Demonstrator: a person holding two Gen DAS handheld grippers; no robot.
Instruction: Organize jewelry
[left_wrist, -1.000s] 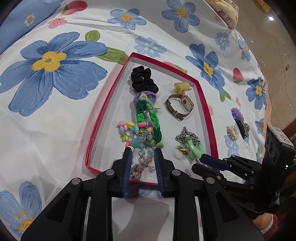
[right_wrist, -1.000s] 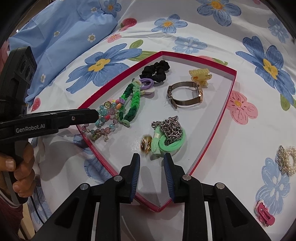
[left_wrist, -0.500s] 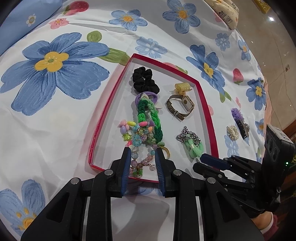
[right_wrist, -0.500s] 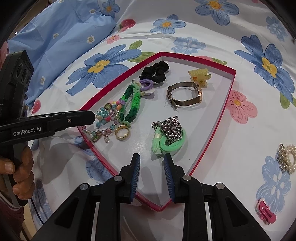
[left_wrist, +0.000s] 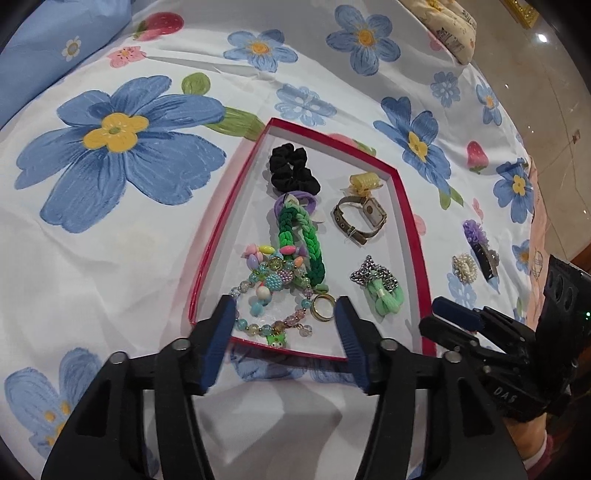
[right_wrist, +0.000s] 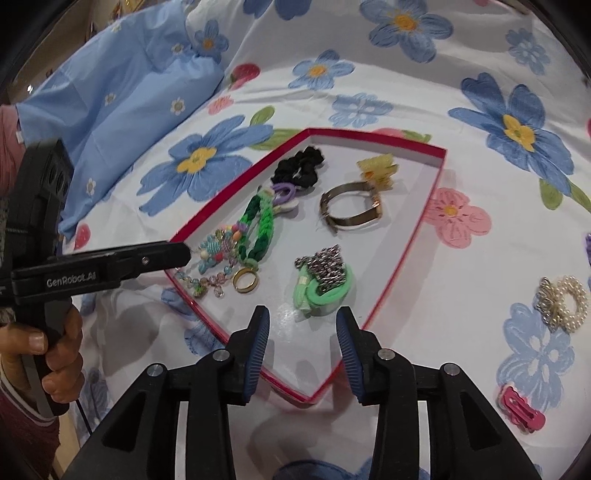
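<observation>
1. Bedsheet (left_wrist: 110, 258), white with big blue flowers, covers the whole work surface; a blue pillow (right_wrist: 110, 92) lies at its far left corner.
2. Shallow red-rimmed box (left_wrist: 408, 229) sits mid-sheet and holds most of the jewelry.
3. Along the box's left side, far to near: black scrunchie (left_wrist: 291, 170), purple hair tie (left_wrist: 295, 201), green braided band (left_wrist: 299, 243), beaded bracelet (left_wrist: 273, 284).
4. Gold ring (left_wrist: 323, 308) lies loose at the near edge of the box, touching the bracelet's beads.
5. Right side of the box: yellow hair clip (left_wrist: 364, 182) at the far corner, watch (left_wrist: 360, 218) below it, silver chain on a green cord (left_wrist: 380, 286) nearer.
6. Left gripper (left_wrist: 282, 334) hovers over the box's near edge, jaws wide apart, holding nothing; ring and bracelet tail sit between them.
7. Right gripper (right_wrist: 301, 339) hangs over the near right corner, jaws apart, empty.
8. Outside the box, on the sheet's right edge: pearl scrunchie (right_wrist: 563, 302), pink clip (right_wrist: 522, 408), purple flower clip (left_wrist: 476, 236). Judged not yet sorted.
9. Risks: closing the left jaws here could snag the beads along with the ring; a low pass could catch the thin rim and tip or drag the box on the soft sheet; the pearl piece may slip on loose fabric.
</observation>
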